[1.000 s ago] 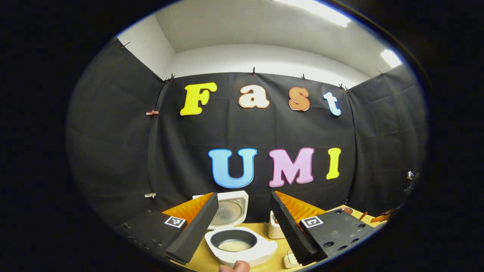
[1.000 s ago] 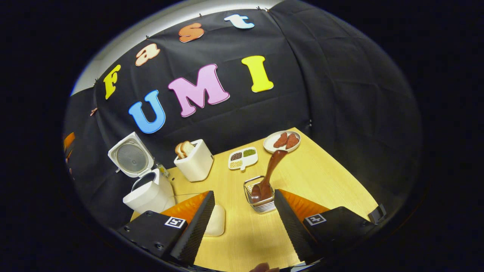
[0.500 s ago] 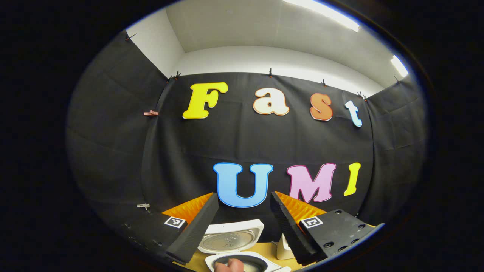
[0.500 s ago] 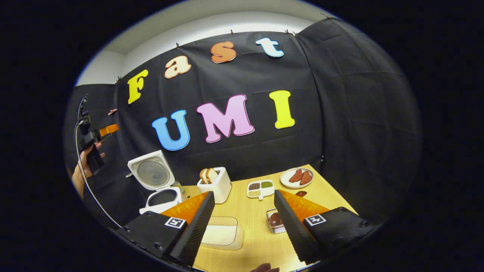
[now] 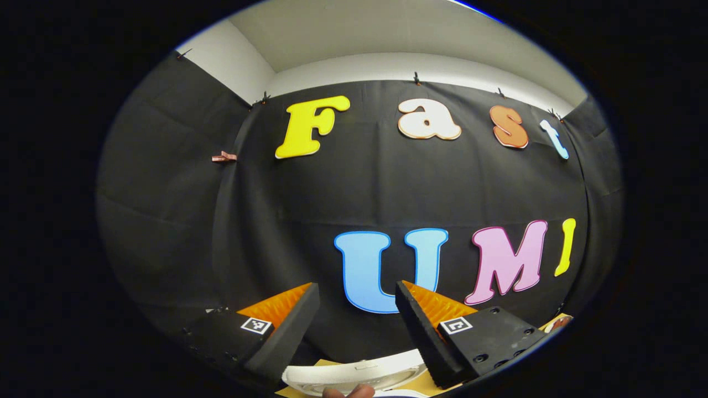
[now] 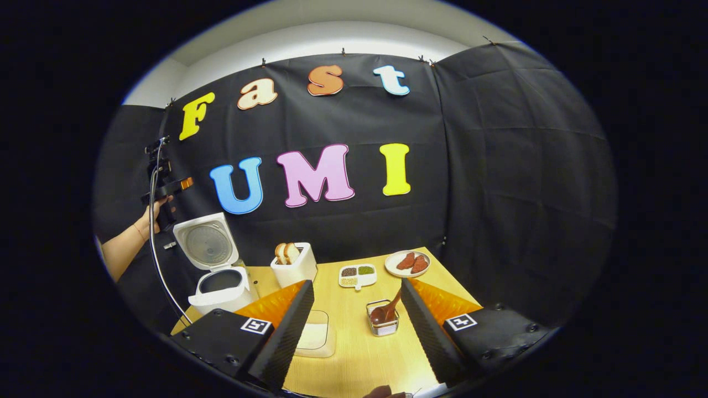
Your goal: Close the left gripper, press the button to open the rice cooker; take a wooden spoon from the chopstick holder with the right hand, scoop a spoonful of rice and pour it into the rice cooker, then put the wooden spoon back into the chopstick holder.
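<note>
Raised tools; rice cooker (image 6: 213, 276) gapes open.

In the left gripper view the rice cooker (image 5: 354, 377) is cut off at the bottom edge. In the right gripper view the rice tray (image 6: 315, 338) is partly hidden behind a finger (image 6: 285, 337); the wooden spoon (image 6: 385, 312) bowl is obscured by the chopstick holder (image 6: 382, 322).

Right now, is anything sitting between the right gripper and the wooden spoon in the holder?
Nothing visible does. The right gripper is open, and the wooden spoon leans in the chopstick holder straight ahead between its fingers, over bare table.
</note>
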`<state>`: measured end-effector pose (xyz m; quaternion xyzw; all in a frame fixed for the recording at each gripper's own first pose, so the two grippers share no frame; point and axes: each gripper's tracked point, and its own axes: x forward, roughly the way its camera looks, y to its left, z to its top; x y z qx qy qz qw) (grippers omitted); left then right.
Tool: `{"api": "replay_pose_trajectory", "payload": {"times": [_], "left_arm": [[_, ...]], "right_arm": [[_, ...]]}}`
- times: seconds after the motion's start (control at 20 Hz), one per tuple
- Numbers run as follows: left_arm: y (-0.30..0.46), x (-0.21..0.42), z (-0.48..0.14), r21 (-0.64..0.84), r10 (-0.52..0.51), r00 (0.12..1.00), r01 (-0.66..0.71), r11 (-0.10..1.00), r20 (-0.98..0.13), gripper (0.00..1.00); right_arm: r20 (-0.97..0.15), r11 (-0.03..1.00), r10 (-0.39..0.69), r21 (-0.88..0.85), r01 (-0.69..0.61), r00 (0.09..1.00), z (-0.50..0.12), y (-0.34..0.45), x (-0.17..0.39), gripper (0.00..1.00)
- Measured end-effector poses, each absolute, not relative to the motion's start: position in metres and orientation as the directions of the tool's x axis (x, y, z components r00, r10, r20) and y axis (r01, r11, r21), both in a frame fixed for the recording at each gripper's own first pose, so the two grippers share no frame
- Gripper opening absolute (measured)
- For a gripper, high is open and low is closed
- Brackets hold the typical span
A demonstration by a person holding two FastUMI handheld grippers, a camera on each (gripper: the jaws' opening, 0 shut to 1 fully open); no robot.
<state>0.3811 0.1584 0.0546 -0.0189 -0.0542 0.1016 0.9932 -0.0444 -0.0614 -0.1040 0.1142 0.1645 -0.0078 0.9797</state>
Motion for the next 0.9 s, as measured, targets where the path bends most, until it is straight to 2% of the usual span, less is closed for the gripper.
{"api": "replay_pose_trajectory", "payload": {"times": [0.15, 0.3, 0.55, 0.6, 0.65, 0.75, 0.9], "left_arm": [[0.16, 0.41, 0.014, -0.083, 0.201, 0.98, -0.2, 0.976, 0.001, 0.95], [0.158, 0.427, -0.032, -0.047, 0.202, 0.97, -0.21, 0.976, -0.138, 0.95], [0.168, 0.415, -0.089, -0.073, 0.243, 0.912, -0.282, 0.957, -0.331, 0.95], [0.167, 0.407, -0.094, -0.103, 0.236, 0.905, -0.289, 0.952, -0.354, 0.95], [0.166, 0.403, -0.088, -0.1, 0.237, 0.913, -0.283, 0.954, -0.331, 1.0], [0.156, 0.389, -0.094, -0.096, 0.215, 0.91, -0.265, 0.959, -0.355, 0.94], [0.141, 0.363, -0.099, -0.113, 0.197, 0.901, -0.258, 0.96, -0.387, 0.95]], "right_arm": [[-0.327, 0.974, -0.012, 0.211, 0.086, 0.945, -0.103, -0.065, -0.051, 0.98], [-0.329, 0.97, -0.012, 0.227, 0.091, 0.944, -0.102, -0.059, -0.054, 0.98], [-0.305, 0.971, 0.018, 0.231, 0.056, 0.952, -0.092, -0.052, -0.056, 0.98], [-0.302, 0.969, 0.028, 0.241, 0.048, 0.953, -0.091, -0.049, -0.056, 0.98], [-0.302, 0.967, 0.041, 0.252, 0.039, 0.953, -0.09, -0.046, -0.056, 0.98], [-0.303, 0.965, 0.066, 0.263, 0.017, 0.951, -0.091, -0.043, -0.053, 0.98], [-0.294, 0.96, 0.108, 0.281, -0.023, 0.95, -0.087, -0.034, -0.047, 0.98]]}}
